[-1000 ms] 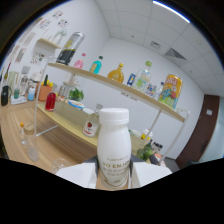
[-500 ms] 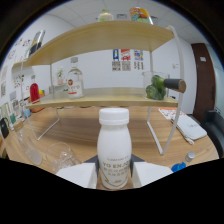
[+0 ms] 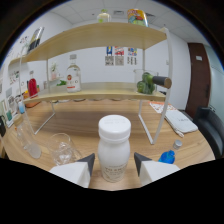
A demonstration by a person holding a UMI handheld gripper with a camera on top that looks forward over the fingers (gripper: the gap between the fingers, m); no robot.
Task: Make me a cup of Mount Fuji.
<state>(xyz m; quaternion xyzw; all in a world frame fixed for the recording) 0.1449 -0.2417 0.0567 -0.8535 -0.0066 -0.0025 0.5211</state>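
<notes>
Shelf rack (image 3: 100,37) sits closer and more square-on than half a second ago; white bottle (image 3: 114,148) unchanged between the fingers. Gripper (image 3: 114,167) clenched on its lower body, above wooden table (image 3: 85,125). Smooth, stiff plastic, probably fairly heavy if full: keep the grip at mid-body, below the cap.

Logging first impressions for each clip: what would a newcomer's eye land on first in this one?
First, the white bottle with its white cap, upright between the fingers of the tongs, which appear to press on both its sides. Next, the two-tier wooden shelf beyond it, with a clear bottle on its lower board. Then the empty glass on the table, just beside the white bottle.
</notes>
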